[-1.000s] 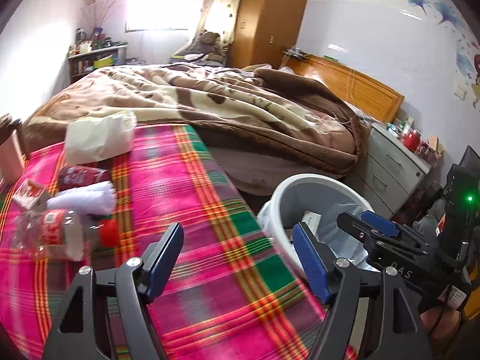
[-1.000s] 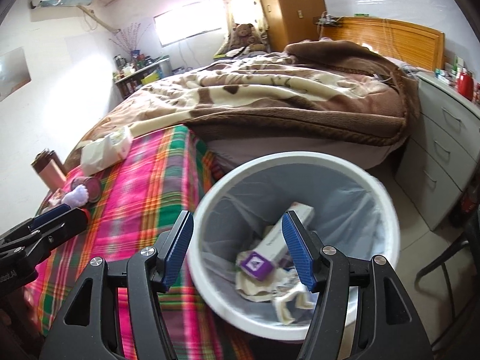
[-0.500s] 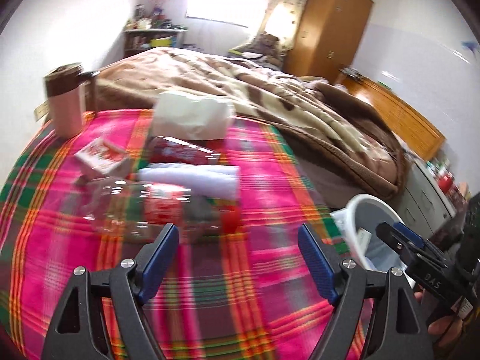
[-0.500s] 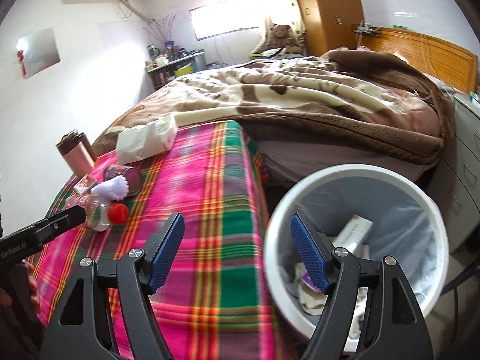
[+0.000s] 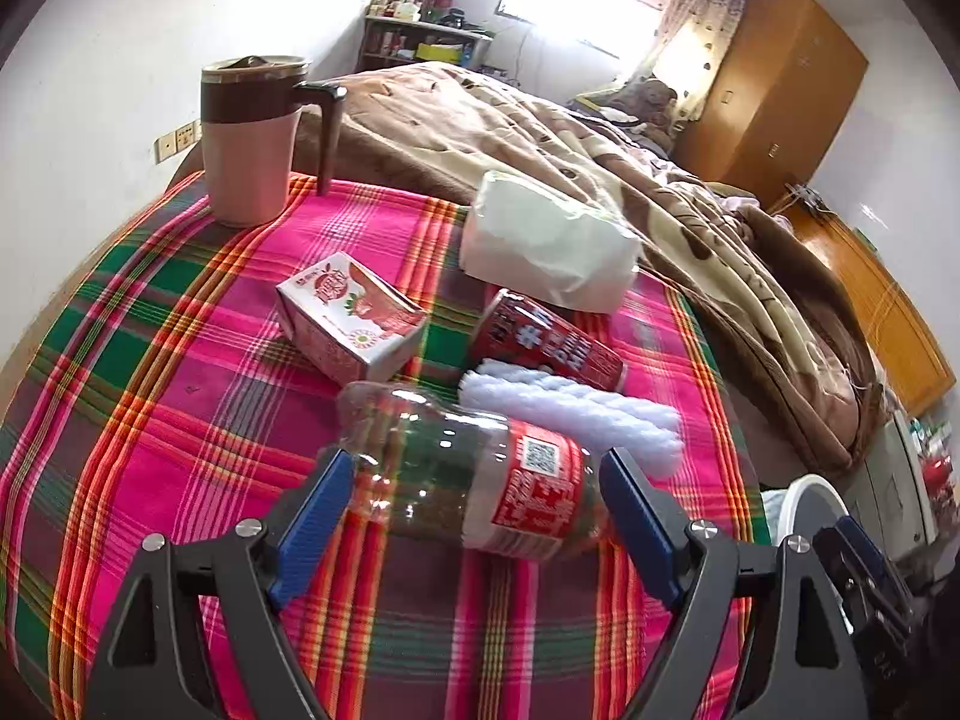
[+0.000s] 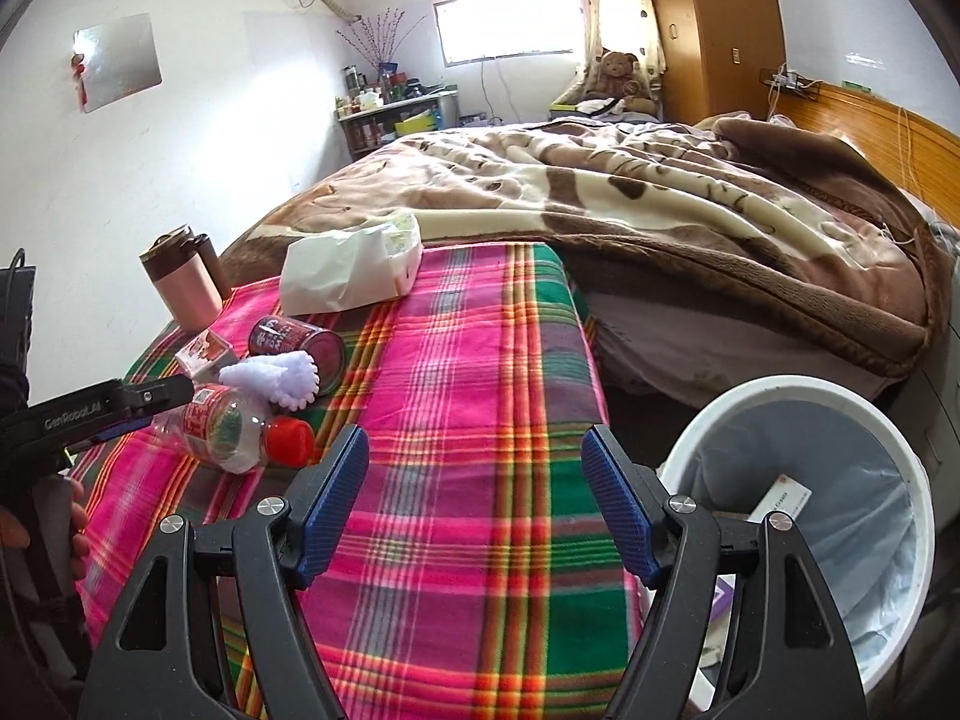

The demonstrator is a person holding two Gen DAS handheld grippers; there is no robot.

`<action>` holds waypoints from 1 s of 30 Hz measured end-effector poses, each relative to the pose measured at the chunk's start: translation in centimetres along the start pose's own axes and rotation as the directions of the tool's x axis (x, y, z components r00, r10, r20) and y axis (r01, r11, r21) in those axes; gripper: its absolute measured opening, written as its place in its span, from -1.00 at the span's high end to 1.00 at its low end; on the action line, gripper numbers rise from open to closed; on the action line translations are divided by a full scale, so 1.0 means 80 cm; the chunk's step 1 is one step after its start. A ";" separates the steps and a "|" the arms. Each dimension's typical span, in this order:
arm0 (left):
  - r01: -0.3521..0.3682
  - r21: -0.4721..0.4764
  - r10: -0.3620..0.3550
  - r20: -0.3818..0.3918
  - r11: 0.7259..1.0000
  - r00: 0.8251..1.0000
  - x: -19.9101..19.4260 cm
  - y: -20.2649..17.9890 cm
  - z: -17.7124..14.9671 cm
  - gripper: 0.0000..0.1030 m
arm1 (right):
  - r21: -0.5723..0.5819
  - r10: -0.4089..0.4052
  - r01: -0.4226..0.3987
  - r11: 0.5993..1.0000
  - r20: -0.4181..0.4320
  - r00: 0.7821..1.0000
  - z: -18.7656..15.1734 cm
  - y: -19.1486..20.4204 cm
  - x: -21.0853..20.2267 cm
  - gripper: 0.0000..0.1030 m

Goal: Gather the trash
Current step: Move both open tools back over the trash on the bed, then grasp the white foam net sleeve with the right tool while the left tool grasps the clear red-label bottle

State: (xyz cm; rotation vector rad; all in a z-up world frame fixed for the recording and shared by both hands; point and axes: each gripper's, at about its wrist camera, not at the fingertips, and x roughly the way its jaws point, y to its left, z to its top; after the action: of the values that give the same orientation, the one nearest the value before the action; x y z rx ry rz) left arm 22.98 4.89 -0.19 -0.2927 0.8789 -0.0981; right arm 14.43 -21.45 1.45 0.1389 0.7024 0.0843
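A clear plastic bottle (image 5: 474, 480) with a red label and red cap (image 6: 290, 443) lies on its side on the plaid cloth. My left gripper (image 5: 474, 516) is open, with its blue pads on either side of the bottle. Behind the bottle lie a white ribbed foam sleeve (image 5: 576, 414), a red can (image 5: 549, 342) and a red and white carton (image 5: 351, 318). My right gripper (image 6: 477, 510) is open and empty over the cloth, left of the white trash bin (image 6: 798, 396), which holds some packaging.
A pink and brown mug (image 5: 255, 138) stands at the far left of the cloth. A white tissue pack (image 5: 546, 246) lies at the back. A bed with a brown blanket (image 6: 660, 198) lies beyond, with a wardrobe (image 6: 714, 24) at the far wall.
My left gripper swung left from the bin and closed in on the bottle, which now lies between its pads. My right gripper moved left off the bin to above the cloth.
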 end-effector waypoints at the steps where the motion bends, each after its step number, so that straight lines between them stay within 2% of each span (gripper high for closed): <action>1: -0.002 -0.015 0.002 -0.009 1.000 1.000 0.003 0.002 0.002 -0.66 | -0.001 0.003 -0.003 1.000 -0.003 1.000 0.001 0.002 0.002 -0.45; 3: 0.007 -0.029 -0.007 -0.010 1.000 1.000 0.007 0.006 0.005 -0.66 | -0.007 0.002 -0.002 1.000 -0.007 1.000 0.003 0.006 0.006 -0.45; 6: 0.002 -0.026 -0.003 -0.054 1.000 0.999 0.022 0.006 0.003 -0.66 | -0.017 0.004 -0.004 1.000 -0.018 1.000 0.008 0.014 0.016 -0.45; 8: 0.034 -0.027 -0.036 -0.073 0.999 0.997 0.029 0.006 -0.001 -0.74 | -0.030 0.015 -0.016 0.999 -0.022 1.000 0.015 0.022 0.023 -0.45; 13: 0.045 0.006 -0.044 -0.096 0.999 0.994 0.031 0.001 0.002 -0.80 | -0.085 0.024 -0.027 0.996 -0.036 0.999 0.026 0.043 0.039 -0.45; 17: 0.095 -0.008 -0.096 -0.147 0.995 0.985 0.043 -0.004 0.006 -0.80 | -0.081 0.021 -0.023 0.996 -0.036 0.999 0.027 0.048 0.043 -0.45; 21: 0.127 -0.038 -0.132 -0.162 0.991 0.978 0.054 -0.006 0.005 -0.83 | -0.070 0.001 -0.004 0.998 -0.043 0.999 0.027 0.045 0.047 -0.45; 23: 0.119 0.002 -0.118 -0.143 0.993 0.983 0.050 -0.011 0.003 -0.83 | -0.066 0.003 -0.006 0.998 -0.043 0.999 0.029 0.044 0.047 -0.45; 27: 0.151 -0.007 -0.151 -0.160 0.988 0.976 0.049 -0.001 0.006 -0.83 | -0.125 -0.004 -0.002 0.992 -0.049 0.999 0.032 0.055 0.054 -0.45; 30: 0.141 0.000 -0.139 -0.158 0.990 0.978 0.044 0.006 0.010 -0.83 | -0.159 0.016 -0.026 0.987 -0.065 0.998 0.035 0.062 0.063 -0.45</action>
State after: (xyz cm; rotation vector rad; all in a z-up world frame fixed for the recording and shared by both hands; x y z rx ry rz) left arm 25.77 4.83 -2.47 -0.3394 1.0135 -0.2595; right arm 19.93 -16.20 1.09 -0.0099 0.7550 0.1650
